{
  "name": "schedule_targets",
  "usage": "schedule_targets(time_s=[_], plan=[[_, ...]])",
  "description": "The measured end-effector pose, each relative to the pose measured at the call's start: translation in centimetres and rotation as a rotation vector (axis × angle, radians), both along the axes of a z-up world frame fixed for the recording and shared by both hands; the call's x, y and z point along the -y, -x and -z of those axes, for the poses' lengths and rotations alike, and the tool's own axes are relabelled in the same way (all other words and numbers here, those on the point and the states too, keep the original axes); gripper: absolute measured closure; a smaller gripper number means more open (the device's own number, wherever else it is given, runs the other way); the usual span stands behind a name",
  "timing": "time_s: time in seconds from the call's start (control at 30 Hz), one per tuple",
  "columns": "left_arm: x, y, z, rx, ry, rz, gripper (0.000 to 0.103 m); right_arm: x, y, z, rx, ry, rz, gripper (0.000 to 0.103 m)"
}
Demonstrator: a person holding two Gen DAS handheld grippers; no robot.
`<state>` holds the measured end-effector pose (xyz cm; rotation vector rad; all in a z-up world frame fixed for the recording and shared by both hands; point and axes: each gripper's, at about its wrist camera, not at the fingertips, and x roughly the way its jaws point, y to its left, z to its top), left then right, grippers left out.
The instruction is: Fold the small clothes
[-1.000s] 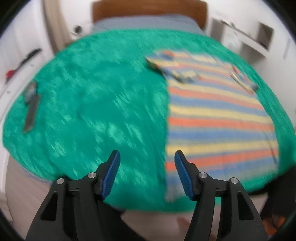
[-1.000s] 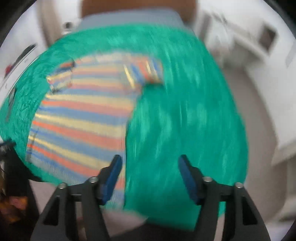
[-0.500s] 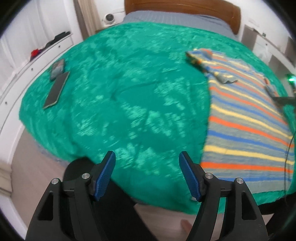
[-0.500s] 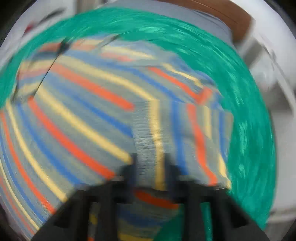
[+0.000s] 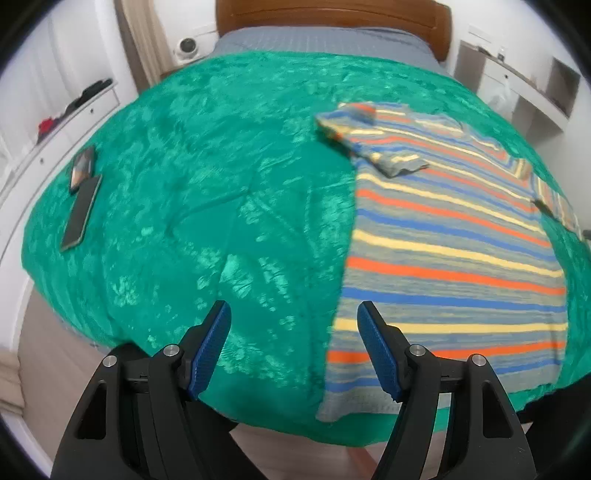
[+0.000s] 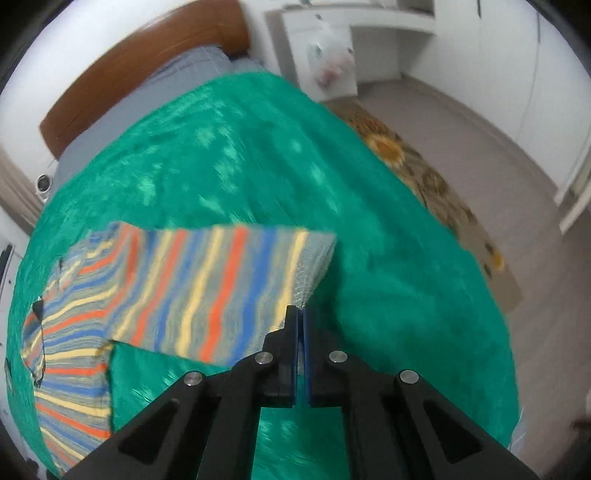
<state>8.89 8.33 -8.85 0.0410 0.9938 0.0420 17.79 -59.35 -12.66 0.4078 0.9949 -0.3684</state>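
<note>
Here, the scene in short lines.
Left tongs (image 5: pixel 293 345): spread wide, nothing between the blue pads (image 5: pixel 210 347), held above the near edge of the bed.
Right tongs (image 6: pixel 300 314): pressed together, pinching the ribbed edge of the striped shirt (image 6: pixel 207 291) at its corner.
Striped shirt, left wrist view (image 5: pixel 450 251): it lies flat on the green blanket (image 5: pixel 207 192), on the right part of the bed, with stripes of orange, yellow, blue and grey; its near hem reaches the blanket's edge, just beside the right pad of the left tongs.
Sleeve (image 5: pixel 395 162): the far left sleeve is folded inward over the body of the shirt.
Striped shirt, right wrist view: one part is lifted and pulled sideways by the right tongs, the stripes there run almost upright; the rest lies on the blanket to the left.
Green blanket, right wrist view (image 6: pixel 388 258): it covers the bed under and around the shirt.
Phone (image 5: pixel 80 212): a dark flat phone lies on the blanket's left side, well apart from the shirt, with a smaller dark device (image 5: pixel 83 166) just beyond it.
Headboard (image 5: pixel 332 14): brown wood, at the far end of the bed.
Rug (image 6: pixel 436 184): patterned, on the floor beside the bed.
</note>
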Motion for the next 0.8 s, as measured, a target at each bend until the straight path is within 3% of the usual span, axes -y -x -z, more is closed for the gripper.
schedule_targets(time_s=[0.07, 0.13, 0.23, 0.37, 0.4, 0.47, 0.5, 0.53, 0.67, 0.73, 0.8], plan=[[0.5, 0.3, -0.5, 0.007, -0.016, 0.017, 0.030, 0.4, 0.5, 1.6, -0.017, -0.050, 0.033, 0.101], [0.5, 0.5, -0.8, 0.008, -0.037, 0.026, 0.030, 0.8, 1.2, 2.3, 0.022, -0.125, 0.036, 0.101], [0.2, 0.4, -0.8, 0.004, -0.057, 0.034, 0.023, 1.0, 1.8, 2.7, 0.032, -0.129, 0.044, 0.101], [0.2, -1.9, -2.0, 0.014, -0.071, 0.068, 0.023, -0.1, 2.0, 2.1, 0.020, -0.061, -0.003, 0.101], [0.5, -2.7, -2.8, 0.036, -0.077, 0.084, 0.023, -0.3, 2.2, 1.9, 0.019, -0.043, -0.005, 0.096], [1.2, -4.4, -4.0, 0.072, -0.090, 0.119, 0.023, -0.3, 2.6, 1.8, -0.009, 0.010, 0.010, 0.075], [1.9, -5.5, -4.6, 0.096, -0.102, 0.152, 0.023, -0.5, 3.1, 1.6, -0.017, 0.037, 0.011, 0.059], [2.9, -6.6, -5.1, 0.122, -0.117, 0.194, 0.023, -0.9, 3.9, 1.0, -0.002, 0.061, 0.014, 0.055], [8.8, -10.6, -4.3, 0.154, -0.213, 0.467, 0.023, -3.6, 6.6, -0.8, 0.080, 0.055, -0.037, 0.051], [11.8, -12.5, -2.2, 0.139, -0.270, 0.603, 0.025, -5.3, 7.4, -0.8, 0.103, 0.031, -0.076, 0.049], [13.6, -14.8, 0.6, 0.090, -0.324, 0.670, 0.030, -7.7, 8.3, -0.3, 0.110, 0.010, -0.125, 0.049]])
